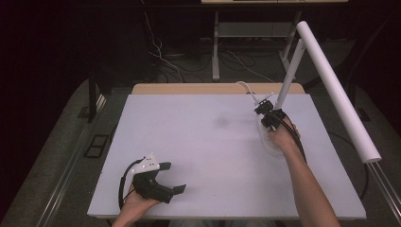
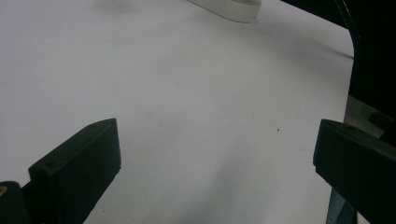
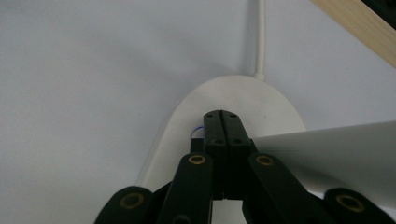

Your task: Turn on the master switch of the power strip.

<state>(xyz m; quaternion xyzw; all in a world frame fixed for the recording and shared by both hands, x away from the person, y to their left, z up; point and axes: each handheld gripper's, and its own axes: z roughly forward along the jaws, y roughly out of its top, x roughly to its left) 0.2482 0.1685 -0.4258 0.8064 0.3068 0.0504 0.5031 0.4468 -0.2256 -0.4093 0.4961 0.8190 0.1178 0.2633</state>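
Currently we press the right gripper (image 3: 222,116), jaws closed together with nothing between them, onto the white lamp base (image 3: 261,100) at the table's (image 1: 198,142) far right. Pushing off-centre could tip the lamp — its arm (image 1: 289,75) leans. Our left gripper (image 1: 163,182) rests near left, jaws wide, empty.

left gripper (image 1: 173,177) jaws spread wide; right gripper (image 1: 267,113) jaws closed.
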